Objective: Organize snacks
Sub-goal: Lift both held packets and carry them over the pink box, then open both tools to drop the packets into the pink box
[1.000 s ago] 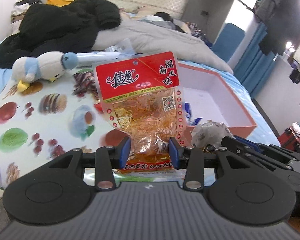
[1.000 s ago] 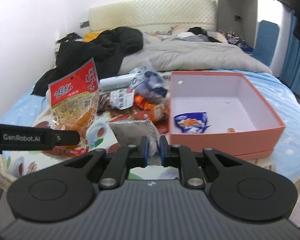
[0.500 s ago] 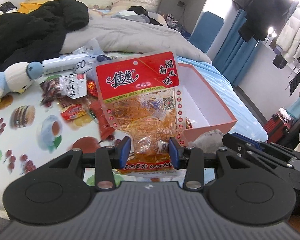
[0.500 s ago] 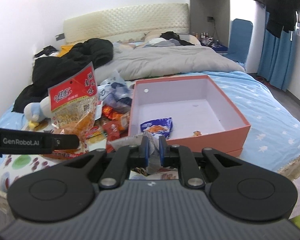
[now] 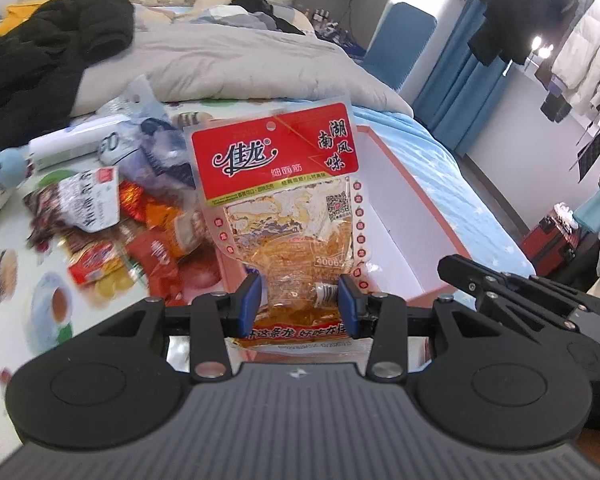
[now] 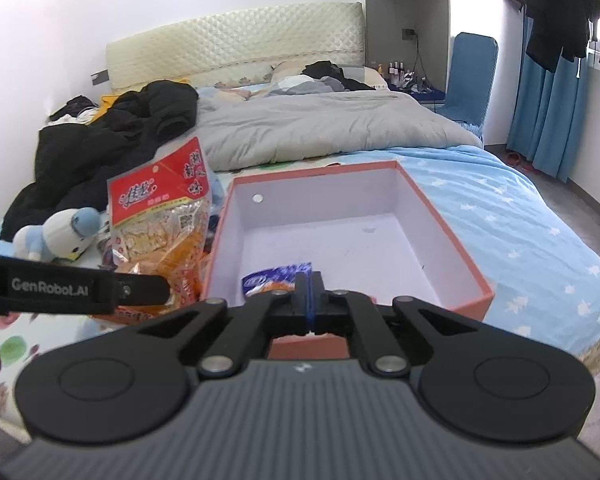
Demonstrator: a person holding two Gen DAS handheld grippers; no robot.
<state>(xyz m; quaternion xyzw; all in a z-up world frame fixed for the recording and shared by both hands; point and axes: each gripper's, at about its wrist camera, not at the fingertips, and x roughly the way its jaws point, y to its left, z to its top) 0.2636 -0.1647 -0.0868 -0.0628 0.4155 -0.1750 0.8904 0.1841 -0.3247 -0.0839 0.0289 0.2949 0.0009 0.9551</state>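
Observation:
My left gripper (image 5: 299, 303) is shut on a red-topped clear snack bag (image 5: 288, 204) and holds it upright beside the near left wall of the orange box (image 5: 432, 204). The bag also shows in the right wrist view (image 6: 162, 220). My right gripper (image 6: 309, 294) is shut, its pads pressed together over the near wall of the orange box (image 6: 452, 236); nothing shows between them. A blue snack packet (image 6: 276, 278) lies on the box floor just behind them. A pile of loose snack packets (image 5: 132, 216) lies left of the box.
A white and blue plush toy (image 6: 60, 234) lies at the left. A black jacket (image 6: 112, 140) and a grey quilt (image 6: 320, 128) lie behind on the bed. A blue chair (image 6: 470, 76) and blue curtains (image 6: 552, 108) stand to the right.
Both grippers have moved right toward the box. The grey packet that was between my right fingers is gone from view and the pads now meet. The left gripper still holds the red-topped bag.

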